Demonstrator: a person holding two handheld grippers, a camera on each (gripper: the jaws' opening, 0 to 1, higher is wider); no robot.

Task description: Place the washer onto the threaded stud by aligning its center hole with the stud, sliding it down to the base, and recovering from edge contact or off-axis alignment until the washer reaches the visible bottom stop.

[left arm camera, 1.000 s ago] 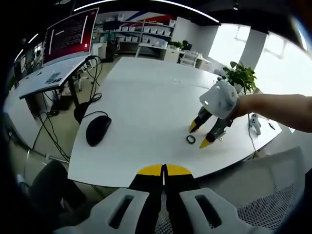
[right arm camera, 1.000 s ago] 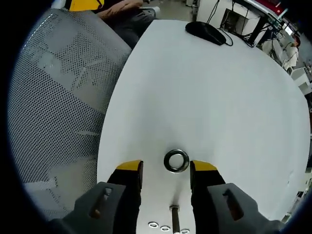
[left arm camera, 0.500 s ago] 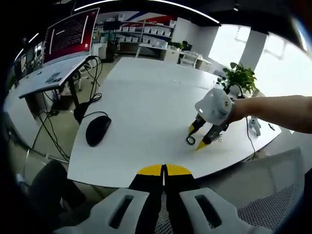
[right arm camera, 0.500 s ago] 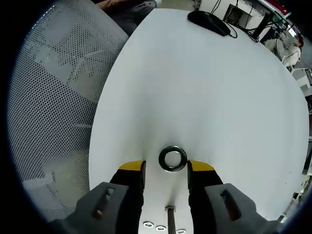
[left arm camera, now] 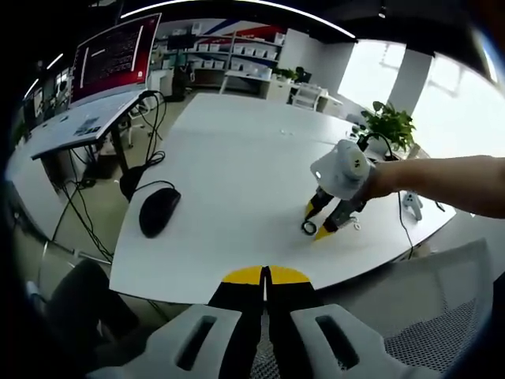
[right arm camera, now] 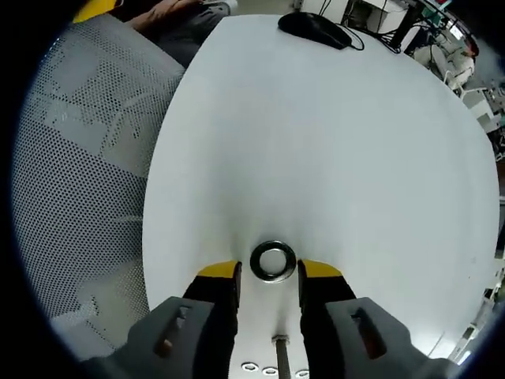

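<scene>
Lying flat on the table (right arm camera: pixel 331 142), washer (right arm camera: pixel 273 260) between the right gripper (right arm camera: pixel 270 270)'s parted, empty fingers.

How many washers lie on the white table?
1 large washer lies flat between the right gripper jaws. Small rings near the stud may be further washers, partly hidden.

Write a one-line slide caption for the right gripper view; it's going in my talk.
Open right gripper straddles a flat washer on the white table, threaded stud behind the jaws.
</scene>
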